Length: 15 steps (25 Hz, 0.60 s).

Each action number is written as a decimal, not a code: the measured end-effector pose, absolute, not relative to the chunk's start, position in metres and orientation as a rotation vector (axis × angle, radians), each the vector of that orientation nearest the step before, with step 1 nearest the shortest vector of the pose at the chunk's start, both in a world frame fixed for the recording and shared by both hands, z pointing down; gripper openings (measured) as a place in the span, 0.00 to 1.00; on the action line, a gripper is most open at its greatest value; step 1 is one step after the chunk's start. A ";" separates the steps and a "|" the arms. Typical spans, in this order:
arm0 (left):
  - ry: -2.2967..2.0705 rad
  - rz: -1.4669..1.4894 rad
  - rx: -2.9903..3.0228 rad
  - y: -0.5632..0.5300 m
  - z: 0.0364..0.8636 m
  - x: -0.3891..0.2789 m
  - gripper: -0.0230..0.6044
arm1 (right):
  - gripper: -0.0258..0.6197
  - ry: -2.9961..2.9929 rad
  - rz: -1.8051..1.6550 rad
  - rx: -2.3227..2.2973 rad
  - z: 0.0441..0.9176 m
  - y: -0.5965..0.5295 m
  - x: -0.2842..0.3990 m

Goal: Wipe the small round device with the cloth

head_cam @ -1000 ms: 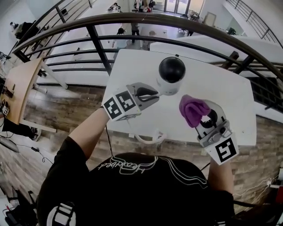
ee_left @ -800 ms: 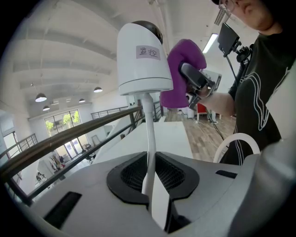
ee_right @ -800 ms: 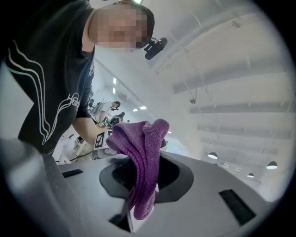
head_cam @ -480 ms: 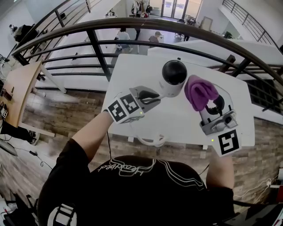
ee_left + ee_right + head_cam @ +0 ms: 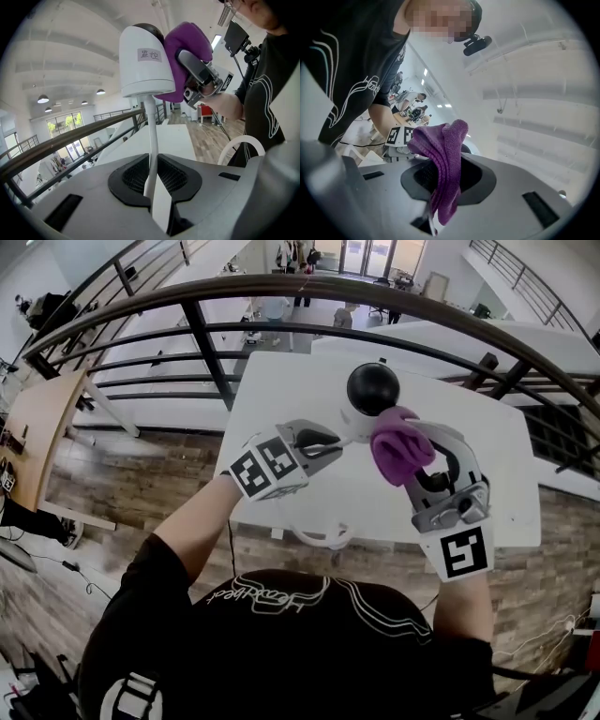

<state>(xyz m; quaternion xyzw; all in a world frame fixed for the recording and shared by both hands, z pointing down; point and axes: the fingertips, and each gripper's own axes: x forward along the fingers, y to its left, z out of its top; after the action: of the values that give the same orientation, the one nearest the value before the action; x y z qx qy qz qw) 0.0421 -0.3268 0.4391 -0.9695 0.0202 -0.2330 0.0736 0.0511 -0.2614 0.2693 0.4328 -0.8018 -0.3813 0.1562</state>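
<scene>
At the far left stands a wooden table (image 5: 42, 427) on a floor of brown planks (image 5: 141, 474). A dark curved railing (image 5: 281, 285) runs across the top, and beyond it lies a lower level where a few people can be made out. The white surface (image 5: 497, 484) sits just inside the railing, and a white looped cord (image 5: 319, 538) hangs at its near edge.

The left gripper (image 5: 330, 440) is held over the surface. Its fingers are drawn close together and pinch the thin white stalk (image 5: 151, 140) that carries the small round device (image 5: 372, 390). The device is raised above the surface on that stalk. It has a white body, a black dome and a small label on its side.

Against the device's right side lies the purple cloth (image 5: 398, 446), bunched into a thick fold. The right gripper (image 5: 427, 465) has its fingers closed on the cloth, and a loose end hangs down between them.

Behind the device, the left gripper view shows a high white ceiling with beams and round lamps, and tall windows at the far end of the room.
</scene>
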 end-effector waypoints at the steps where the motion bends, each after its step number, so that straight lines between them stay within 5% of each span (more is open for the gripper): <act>1: 0.061 -0.701 -2.910 -0.327 0.439 0.043 0.13 | 0.13 -2.291 -1.093 1.227 0.272 -0.261 0.050; 15: 0.078 -0.695 -2.923 -0.329 0.441 0.041 0.13 | 0.13 -2.283 -1.027 1.129 0.316 -0.262 0.030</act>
<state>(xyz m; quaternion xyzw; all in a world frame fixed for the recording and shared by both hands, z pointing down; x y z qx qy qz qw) 0.0410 -0.3290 0.4408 -0.9703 0.0258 -0.2306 0.0681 0.0301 -0.2624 0.3155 0.4031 -0.8152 -0.3666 0.1964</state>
